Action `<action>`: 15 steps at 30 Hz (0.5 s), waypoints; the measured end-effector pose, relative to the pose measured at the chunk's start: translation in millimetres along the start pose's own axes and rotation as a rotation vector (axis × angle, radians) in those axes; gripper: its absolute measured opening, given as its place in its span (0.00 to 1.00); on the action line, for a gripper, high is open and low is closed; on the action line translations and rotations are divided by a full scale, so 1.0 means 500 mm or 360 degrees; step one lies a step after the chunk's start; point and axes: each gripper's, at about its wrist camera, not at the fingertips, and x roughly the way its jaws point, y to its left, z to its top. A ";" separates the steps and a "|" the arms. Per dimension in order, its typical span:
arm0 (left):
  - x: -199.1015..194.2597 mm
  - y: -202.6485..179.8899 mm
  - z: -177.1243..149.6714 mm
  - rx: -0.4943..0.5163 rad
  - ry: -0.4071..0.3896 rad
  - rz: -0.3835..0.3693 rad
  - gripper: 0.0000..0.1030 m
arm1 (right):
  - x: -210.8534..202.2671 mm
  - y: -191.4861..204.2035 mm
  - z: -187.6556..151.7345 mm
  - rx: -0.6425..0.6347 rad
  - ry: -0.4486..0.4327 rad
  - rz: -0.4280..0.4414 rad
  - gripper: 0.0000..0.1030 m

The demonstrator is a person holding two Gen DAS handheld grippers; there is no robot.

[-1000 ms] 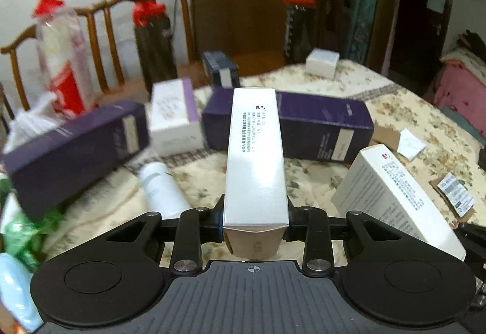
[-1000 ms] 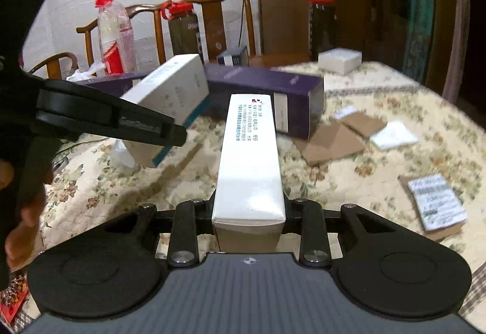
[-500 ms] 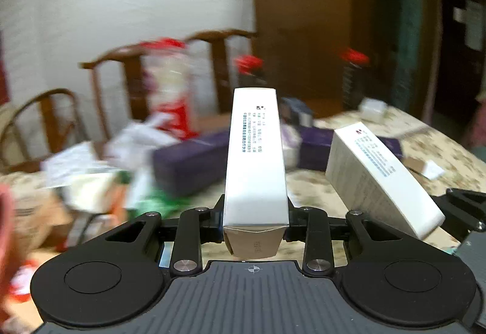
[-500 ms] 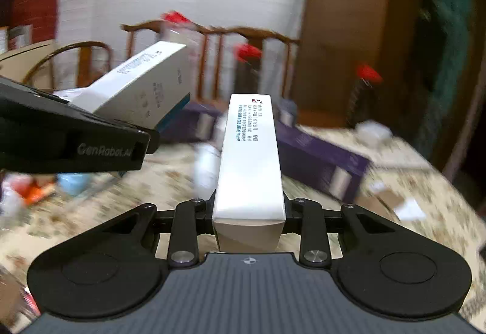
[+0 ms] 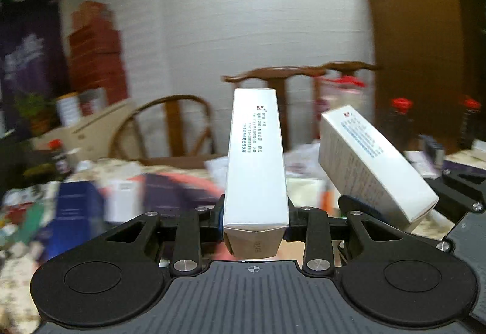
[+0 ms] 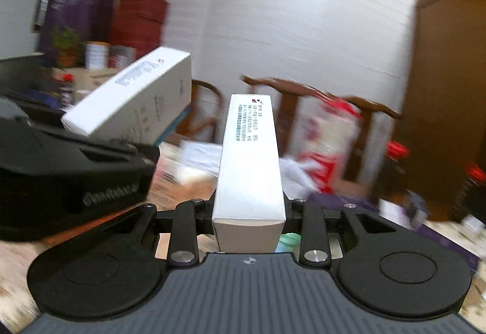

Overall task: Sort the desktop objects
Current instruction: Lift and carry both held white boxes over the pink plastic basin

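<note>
My left gripper (image 5: pixel 255 220) is shut on a long white box (image 5: pixel 256 157) that points forward and up, held in the air. My right gripper (image 6: pixel 249 217) is shut on a second long white box (image 6: pixel 250 157), also in the air. In the left wrist view the right gripper's box (image 5: pixel 367 160) shows tilted at the right. In the right wrist view the left gripper's box (image 6: pixel 133 97) shows tilted at the upper left above its black body (image 6: pixel 60 170).
Both views are blurred. Wooden chairs (image 5: pixel 273 109) stand behind the table. A red-rimmed round container (image 5: pixel 182 185) with purple and white boxes lies low at the left. Dark purple boxes (image 6: pixel 425 230) and red-capped bags (image 6: pixel 328 133) sit on the floral tablecloth (image 5: pixel 18 279).
Both grippers have swung to the left and tilted up with their boxes. The table's middle has left the view; the white wall, chairs and left clutter now fill it.
</note>
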 end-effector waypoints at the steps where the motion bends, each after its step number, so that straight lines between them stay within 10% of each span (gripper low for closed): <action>1: -0.004 0.025 0.000 -0.0013 -0.0001 0.0034 0.31 | 0.004 0.024 0.012 -0.0006 -0.0012 0.0038 0.35; 15: -0.040 0.335 0.015 -0.0224 -0.0049 0.0296 0.36 | 0.095 0.289 0.151 0.0014 -0.0072 0.0482 0.35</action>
